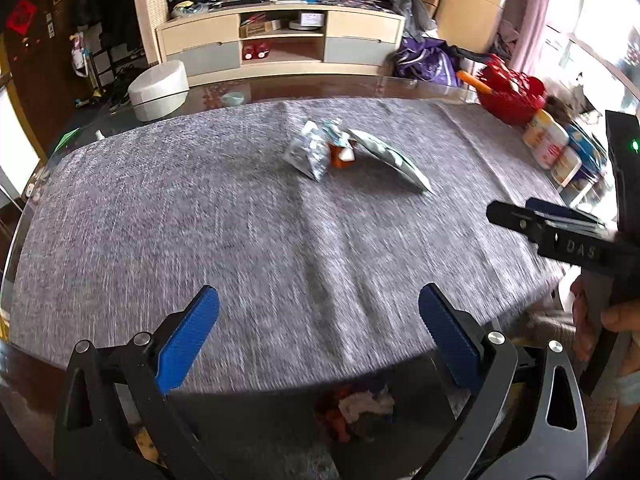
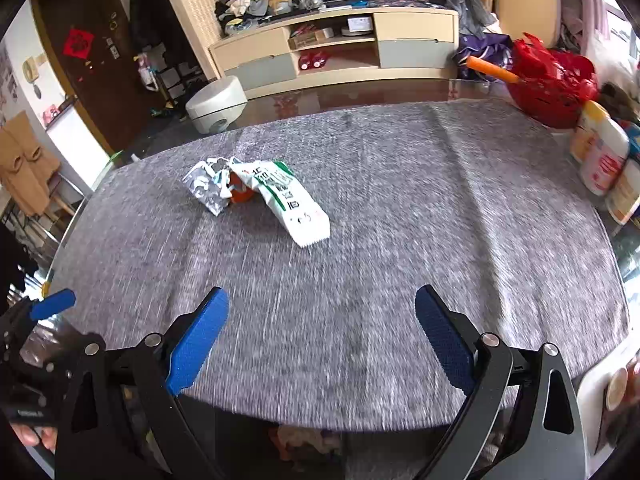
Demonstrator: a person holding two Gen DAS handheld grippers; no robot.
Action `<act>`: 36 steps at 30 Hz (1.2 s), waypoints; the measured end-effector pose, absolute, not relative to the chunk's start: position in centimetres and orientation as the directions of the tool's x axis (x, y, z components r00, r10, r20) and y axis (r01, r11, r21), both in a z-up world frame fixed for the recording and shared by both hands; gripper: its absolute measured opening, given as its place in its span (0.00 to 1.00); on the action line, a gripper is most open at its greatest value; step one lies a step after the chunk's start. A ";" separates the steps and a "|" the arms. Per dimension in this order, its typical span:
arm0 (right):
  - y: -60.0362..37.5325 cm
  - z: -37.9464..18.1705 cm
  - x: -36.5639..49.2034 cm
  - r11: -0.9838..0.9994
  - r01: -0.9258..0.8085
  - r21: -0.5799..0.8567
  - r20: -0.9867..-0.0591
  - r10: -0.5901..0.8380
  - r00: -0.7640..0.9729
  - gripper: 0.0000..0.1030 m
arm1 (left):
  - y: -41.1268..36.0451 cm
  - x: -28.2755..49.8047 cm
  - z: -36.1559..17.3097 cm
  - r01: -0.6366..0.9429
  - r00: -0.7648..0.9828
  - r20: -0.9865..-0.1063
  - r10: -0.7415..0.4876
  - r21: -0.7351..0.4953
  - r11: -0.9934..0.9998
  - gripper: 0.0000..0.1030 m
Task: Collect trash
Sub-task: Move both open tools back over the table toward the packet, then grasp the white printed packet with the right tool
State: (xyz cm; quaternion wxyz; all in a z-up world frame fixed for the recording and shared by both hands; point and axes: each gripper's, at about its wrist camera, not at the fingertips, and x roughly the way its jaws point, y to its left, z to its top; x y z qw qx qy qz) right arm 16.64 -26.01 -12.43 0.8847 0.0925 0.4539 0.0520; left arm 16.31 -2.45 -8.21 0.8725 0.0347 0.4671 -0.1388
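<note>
Three pieces of trash lie together on the grey tablecloth point(image 1: 180, 220), past its middle. They are a crumpled silver wrapper point(image 1: 308, 152) point(image 2: 208, 188), a small orange item point(image 1: 340, 158) point(image 2: 241, 195) and a white packet with green print point(image 1: 394, 162) point(image 2: 294, 206). My left gripper point(image 1: 319, 292) hangs open over the table's near edge, well short of the pile, with nothing between its blue pads. To its right, my right gripper point(image 2: 322, 293) is also open and empty. Below the near edge sits a container with crumpled trash point(image 1: 360, 404).
A red basket point(image 1: 508, 92) with an orange stick stands at the far right corner, and several tubs point(image 1: 548, 144) line the right edge. Beyond the table are a white round stool point(image 1: 158, 88) and a beige cabinet point(image 1: 280, 36). A hand point(image 1: 616, 316) grips the right tool.
</note>
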 end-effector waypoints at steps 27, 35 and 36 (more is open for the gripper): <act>-22.4 -18.0 27.1 0.991 -0.120 0.067 -0.833 0.122 0.539 0.32 | -4.8 29.9 -10.8 0.308 0.479 -0.838 -0.262 -0.118 0.944 0.66; -24.2 -17.9 27.2 0.989 -0.078 0.123 -0.827 0.146 0.543 0.10 | -6.7 30.8 -9.8 0.348 0.501 -0.807 -0.314 -0.145 0.926 0.57; -24.5 -17.9 27.1 0.989 -0.076 0.126 -0.828 0.147 0.542 0.10 | -7.1 31.0 -9.6 0.353 0.503 -0.803 -0.320 -0.147 0.924 0.55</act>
